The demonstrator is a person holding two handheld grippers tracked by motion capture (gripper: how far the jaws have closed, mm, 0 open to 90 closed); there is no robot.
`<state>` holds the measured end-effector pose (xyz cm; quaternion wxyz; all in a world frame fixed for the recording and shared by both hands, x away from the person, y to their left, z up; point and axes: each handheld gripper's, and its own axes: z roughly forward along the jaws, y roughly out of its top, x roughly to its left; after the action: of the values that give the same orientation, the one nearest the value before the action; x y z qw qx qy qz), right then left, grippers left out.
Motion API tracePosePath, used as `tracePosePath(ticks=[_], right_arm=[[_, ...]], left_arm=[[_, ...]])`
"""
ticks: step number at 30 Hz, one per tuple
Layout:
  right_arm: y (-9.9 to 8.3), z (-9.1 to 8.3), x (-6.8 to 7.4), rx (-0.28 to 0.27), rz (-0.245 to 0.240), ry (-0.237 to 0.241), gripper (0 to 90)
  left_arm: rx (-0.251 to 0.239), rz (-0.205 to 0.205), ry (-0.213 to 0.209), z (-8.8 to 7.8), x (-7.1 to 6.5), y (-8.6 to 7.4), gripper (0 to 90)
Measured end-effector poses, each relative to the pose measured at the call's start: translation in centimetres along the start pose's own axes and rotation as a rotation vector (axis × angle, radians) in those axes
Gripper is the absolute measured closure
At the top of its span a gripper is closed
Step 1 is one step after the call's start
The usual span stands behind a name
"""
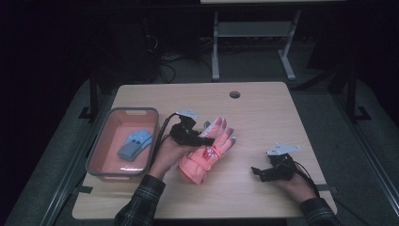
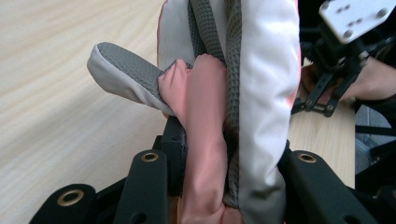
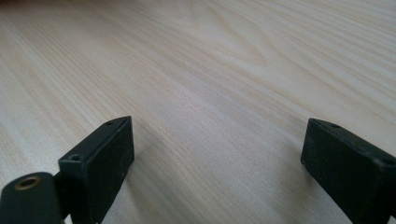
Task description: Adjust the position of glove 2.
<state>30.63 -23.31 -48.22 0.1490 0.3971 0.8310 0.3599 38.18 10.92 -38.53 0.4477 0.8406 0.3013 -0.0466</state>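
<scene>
Left tongs point(image 1: 207, 140) pinching the pink glove point(image 1: 203, 157) — right tongs point(image 1: 256, 172) spread over the table point(image 1: 263, 108)

My left gripper point(image 1: 201, 140) is clamped on the pink glove point(image 1: 204, 155), which sprawls across the middle of the table point(image 1: 263, 117) and blocks the way there. Left of it the grey-rimmed bin point(image 1: 96, 150) walls off that edge; a blue glove point(image 1: 135, 144) lies inside. Bare wood lies between the pink glove and my right gripper point(image 1: 256, 172), whose jaws stand wide apart over bare board. The far half is open except for a small round hole point(image 1: 234, 94).
</scene>
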Motion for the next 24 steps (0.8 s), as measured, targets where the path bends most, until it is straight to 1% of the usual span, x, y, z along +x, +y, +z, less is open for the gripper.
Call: tracePosePath(ticks=[7, 9, 12, 19, 22, 24], right_arm=[[0.0, 0.0, 0.0, -0.001, 0.002, -0.002, 9.2], [0.0, 0.0, 0.0, -0.001, 0.003, -0.002, 9.1], [0.0, 0.0, 0.0, -0.001, 0.003, -0.003, 9.1], [0.0, 0.0, 0.0, -0.002, 0.004, -0.004, 9.1], [0.0, 0.0, 0.0, -0.002, 0.004, -0.005, 9.1], [0.0, 0.0, 0.0, -0.002, 0.006, -0.005, 9.2]], left_arm=[[-0.047, 0.002, 0.020, -3.1, -0.1, 1.0, 63.2], [-0.050, 0.008, 0.031, -4.0, 0.0, 1.4, 63.2], [-0.064, 0.002, 0.046, -5.5, 0.1, 1.8, 63.1], [-0.094, 0.001, 0.097, -9.2, 0.5, 2.3, 63.1], [-0.108, -0.012, 0.109, -10.6, 0.7, 2.3, 63.1], [-0.111, -0.012, 0.129, -11.7, 0.9, 2.2, 63.1]])
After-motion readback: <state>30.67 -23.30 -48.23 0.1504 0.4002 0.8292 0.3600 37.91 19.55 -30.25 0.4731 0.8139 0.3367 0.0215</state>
